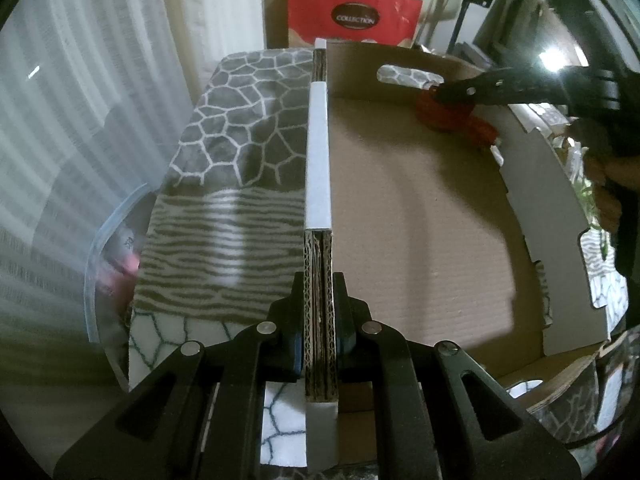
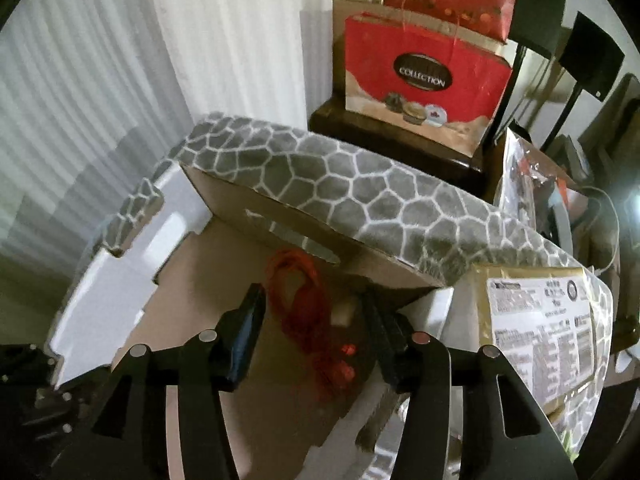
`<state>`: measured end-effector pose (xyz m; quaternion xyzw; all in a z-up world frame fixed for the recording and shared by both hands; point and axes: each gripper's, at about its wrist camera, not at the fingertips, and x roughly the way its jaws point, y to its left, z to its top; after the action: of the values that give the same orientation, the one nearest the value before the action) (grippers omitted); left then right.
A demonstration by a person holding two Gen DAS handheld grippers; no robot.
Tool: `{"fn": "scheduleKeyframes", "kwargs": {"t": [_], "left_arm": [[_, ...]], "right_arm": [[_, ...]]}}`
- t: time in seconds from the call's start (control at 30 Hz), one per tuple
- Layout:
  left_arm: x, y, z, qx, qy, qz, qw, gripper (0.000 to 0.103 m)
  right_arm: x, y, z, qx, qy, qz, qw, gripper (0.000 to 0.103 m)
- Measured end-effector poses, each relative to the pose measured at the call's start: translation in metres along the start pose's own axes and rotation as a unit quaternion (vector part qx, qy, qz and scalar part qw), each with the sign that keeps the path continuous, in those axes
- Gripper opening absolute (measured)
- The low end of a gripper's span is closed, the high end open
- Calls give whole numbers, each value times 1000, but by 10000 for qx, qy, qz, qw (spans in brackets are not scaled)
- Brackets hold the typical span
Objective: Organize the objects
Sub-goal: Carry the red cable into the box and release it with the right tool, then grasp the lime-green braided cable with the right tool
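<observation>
A shallow cardboard box (image 1: pixel 400 208) lies on a grey patterned blanket (image 1: pixel 240 128). My left gripper (image 1: pixel 319 280) is shut on the box's left wall (image 1: pixel 318 152), a thick corrugated edge with white tape. A tangle of red string (image 1: pixel 452 114) lies in the box's far right corner. My right gripper (image 1: pixel 436 90) hovers over the string; in the right wrist view it (image 2: pixel 312 312) is open, with the red string (image 2: pixel 304 300) between and below its fingers, on the box floor (image 2: pixel 224 272). The box's far wall (image 2: pixel 320 232) has a handle slot.
A red "Collection" paper bag (image 2: pixel 424 80) stands on a dark stand beyond the blanket. A labelled flat package (image 2: pixel 536 320) lies to the right of the box. White curtains (image 1: pixel 80 100) hang at the left. A clear plastic tub (image 1: pixel 112 256) sits at the lower left.
</observation>
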<state>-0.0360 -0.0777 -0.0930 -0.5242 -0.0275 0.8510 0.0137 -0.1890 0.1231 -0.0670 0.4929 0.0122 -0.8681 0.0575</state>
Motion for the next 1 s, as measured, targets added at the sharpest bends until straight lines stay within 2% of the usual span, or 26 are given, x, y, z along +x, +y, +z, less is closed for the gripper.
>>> {"fn": "scheduleKeyframes", "kwargs": {"t": [0.07,0.13,0.33,0.47,0.57,0.63,0.77,0.87,0.93,1.0], "left_arm": [[0,0,0,2,0,4,10000,10],[0,0,0,1,-3,2,10000,10],[1,2,0,-50,0,-39,10000,10],[1,0,2,-59,8,-15,10000,10],[2,0,2,-56,5,-38,10000,10],[2,1,1,-51,3,-38,10000,10],[1,0,0,-25,-5,-16,10000,10],[1,0,-1,-28,-7,-21,10000,10],[1,0,0,-24,-7,-13,10000,10],[1,1,-1,-26,-8,-14,10000,10]], "right_arm": [[-13,-1,-3,93,-125,-9,9999,53],[-28,-4,-9,181,-263,-91,9994,61],[-73,-25,-33,499,-414,-212,9977,62],[-94,-47,-54,740,-418,-407,9955,63],[-108,-66,-69,887,-367,-707,9929,68],[-115,-78,-79,1022,-369,-848,9905,75],[-126,-119,-105,1513,-326,-1129,9815,79],[-126,-140,-122,1834,-254,-1124,9763,82],[-124,-152,-131,1991,-219,-1095,9736,88],[-119,-162,-139,2112,-196,-991,9722,88]]}}
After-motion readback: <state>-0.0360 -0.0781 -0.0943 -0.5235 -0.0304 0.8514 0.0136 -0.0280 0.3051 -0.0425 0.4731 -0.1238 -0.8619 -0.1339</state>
